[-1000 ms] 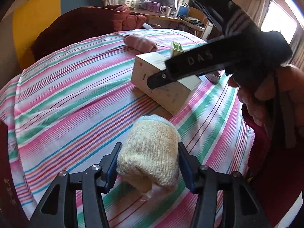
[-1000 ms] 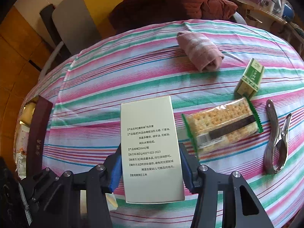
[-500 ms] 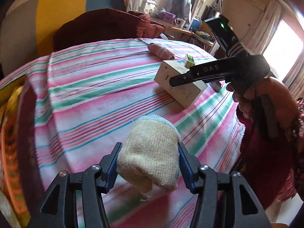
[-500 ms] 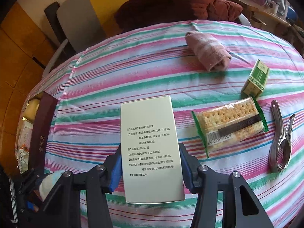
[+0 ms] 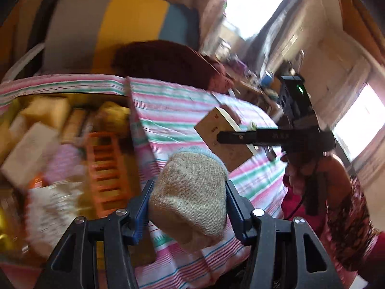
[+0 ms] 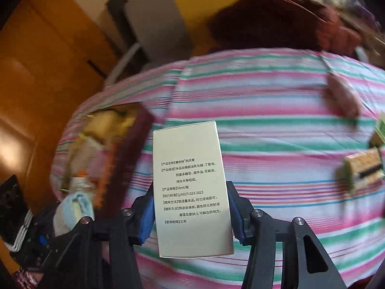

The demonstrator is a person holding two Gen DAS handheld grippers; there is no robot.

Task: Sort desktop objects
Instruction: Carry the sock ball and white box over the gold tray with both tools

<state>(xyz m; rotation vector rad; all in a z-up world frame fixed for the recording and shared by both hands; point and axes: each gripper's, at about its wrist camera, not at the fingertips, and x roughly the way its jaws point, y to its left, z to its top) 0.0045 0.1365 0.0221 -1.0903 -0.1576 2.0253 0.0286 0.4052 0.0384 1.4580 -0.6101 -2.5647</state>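
My left gripper [image 5: 187, 207] is shut on a rolled cream sock [image 5: 190, 192] and holds it in the air near the left edge of the striped table [image 5: 173, 110]. A storage box [image 5: 60, 144] full of items lies just to its left. My right gripper [image 6: 190, 209] is shut on a cream carton with printed text [image 6: 190, 183] and holds it above the striped cloth [image 6: 276, 130]. The right gripper and carton also show in the left wrist view [image 5: 223, 137]. The sock also shows at lower left in the right wrist view [image 6: 72, 209].
A rolled pink sock [image 6: 344, 96], a small green box [image 6: 380, 127] and a cracker packet [image 6: 363, 168] lie on the right part of the table. The dark red box wall [image 6: 130, 154] stands at the table's left. A chair with brown clothing [image 6: 276, 24] is behind.
Both grippers have swung left toward the storage box, each still holding its object. The box contents have come into the left wrist view. The metal punch has left the right wrist view.
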